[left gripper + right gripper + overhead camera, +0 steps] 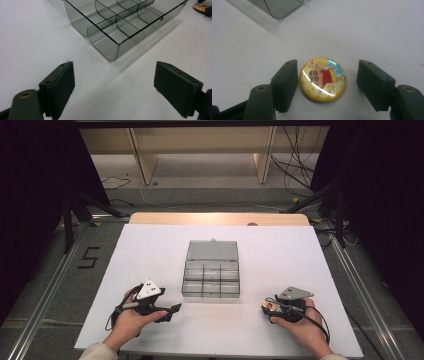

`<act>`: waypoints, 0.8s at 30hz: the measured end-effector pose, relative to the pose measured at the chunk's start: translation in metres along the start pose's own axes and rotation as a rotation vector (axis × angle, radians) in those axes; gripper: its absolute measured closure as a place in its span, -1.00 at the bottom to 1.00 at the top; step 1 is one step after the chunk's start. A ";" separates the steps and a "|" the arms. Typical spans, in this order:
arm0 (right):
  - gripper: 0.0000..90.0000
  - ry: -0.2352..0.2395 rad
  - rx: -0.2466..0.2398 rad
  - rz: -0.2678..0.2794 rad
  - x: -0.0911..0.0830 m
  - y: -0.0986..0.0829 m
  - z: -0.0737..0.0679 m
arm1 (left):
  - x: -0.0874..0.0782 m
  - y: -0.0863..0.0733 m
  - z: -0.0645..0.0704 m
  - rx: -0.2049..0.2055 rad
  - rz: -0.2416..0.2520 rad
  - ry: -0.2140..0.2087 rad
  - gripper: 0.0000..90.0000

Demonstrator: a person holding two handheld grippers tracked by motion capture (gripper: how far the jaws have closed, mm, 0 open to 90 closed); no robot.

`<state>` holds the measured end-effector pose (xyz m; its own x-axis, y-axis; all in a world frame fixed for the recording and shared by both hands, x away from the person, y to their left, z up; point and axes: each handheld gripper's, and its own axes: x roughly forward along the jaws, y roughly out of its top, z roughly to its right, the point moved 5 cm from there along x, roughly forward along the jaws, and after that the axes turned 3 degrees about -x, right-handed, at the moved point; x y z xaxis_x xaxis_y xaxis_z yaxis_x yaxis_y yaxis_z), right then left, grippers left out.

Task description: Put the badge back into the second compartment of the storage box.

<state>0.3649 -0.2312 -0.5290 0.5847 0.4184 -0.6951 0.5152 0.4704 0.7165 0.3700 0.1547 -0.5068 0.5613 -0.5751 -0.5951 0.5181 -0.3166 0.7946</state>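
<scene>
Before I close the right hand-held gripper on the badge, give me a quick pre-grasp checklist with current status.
1. Right hand-held gripper open: ok.
2. Badge between its jaws: ok, though nearer one jaw, perhaps touching it.
3. Badge lying flat on the white table sheet: ok.
4. Compartment box open, lid folded back: ok.
5. Compartments free of contents: ok as far as seen.
6. Left hand-held gripper open, clear of the box: ok.
</scene>
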 end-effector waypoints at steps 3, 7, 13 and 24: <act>-0.17 -0.004 0.002 0.000 0.000 0.000 -0.001 | 0.000 0.000 0.000 -0.001 0.001 0.000 -0.62; -0.11 -0.008 0.000 -0.004 0.000 0.000 -0.003 | 0.000 0.000 0.000 -0.001 0.002 0.000 -0.62; -0.04 -0.009 0.012 -0.007 0.000 0.000 -0.004 | 0.000 0.000 0.001 -0.001 0.003 -0.001 -0.62; 0.05 -0.010 0.027 -0.009 0.000 0.000 -0.004 | -0.001 0.000 0.001 0.001 0.005 0.000 -0.62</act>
<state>0.3620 -0.2286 -0.5293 0.5864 0.4062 -0.7008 0.5367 0.4532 0.7117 0.3692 0.1546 -0.5059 0.5641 -0.5765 -0.5911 0.5144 -0.3147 0.7977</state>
